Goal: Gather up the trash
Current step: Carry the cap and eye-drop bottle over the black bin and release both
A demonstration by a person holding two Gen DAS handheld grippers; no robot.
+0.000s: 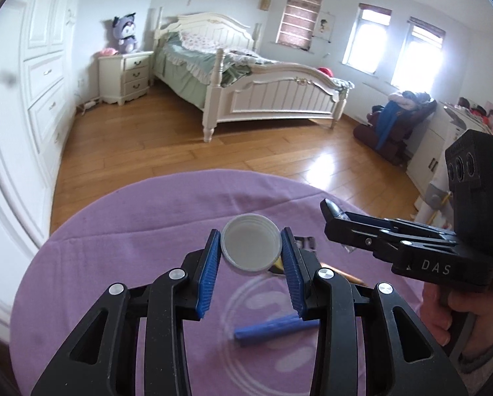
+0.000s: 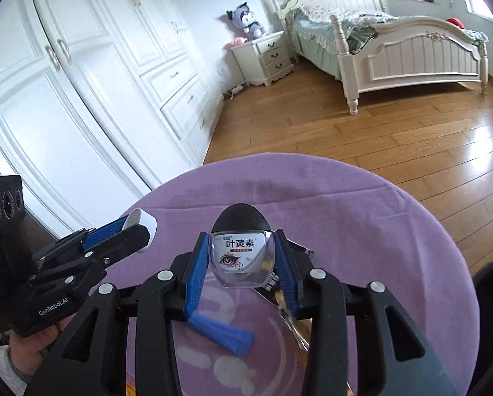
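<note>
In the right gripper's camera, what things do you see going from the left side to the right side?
Black left gripper holding a white round cap → blue folded strip on the purple tablecloth → small clear eye-drop bottle with a black cap, held in the right gripper.

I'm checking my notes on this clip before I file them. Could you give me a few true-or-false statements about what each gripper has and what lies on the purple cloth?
1. The left gripper is shut on a white plastic lid. True.
2. The right gripper is empty. False: it is shut on a small eye drop bottle with a black cap.
3. A blue cylinder lies on the purple cloth below the grippers. True.
4. The lid rests flat on the cloth. False: the right wrist view shows it held up between the left gripper's pads, clear of the cloth.
5. The bottle's label shows a drawn eye. True.
</note>
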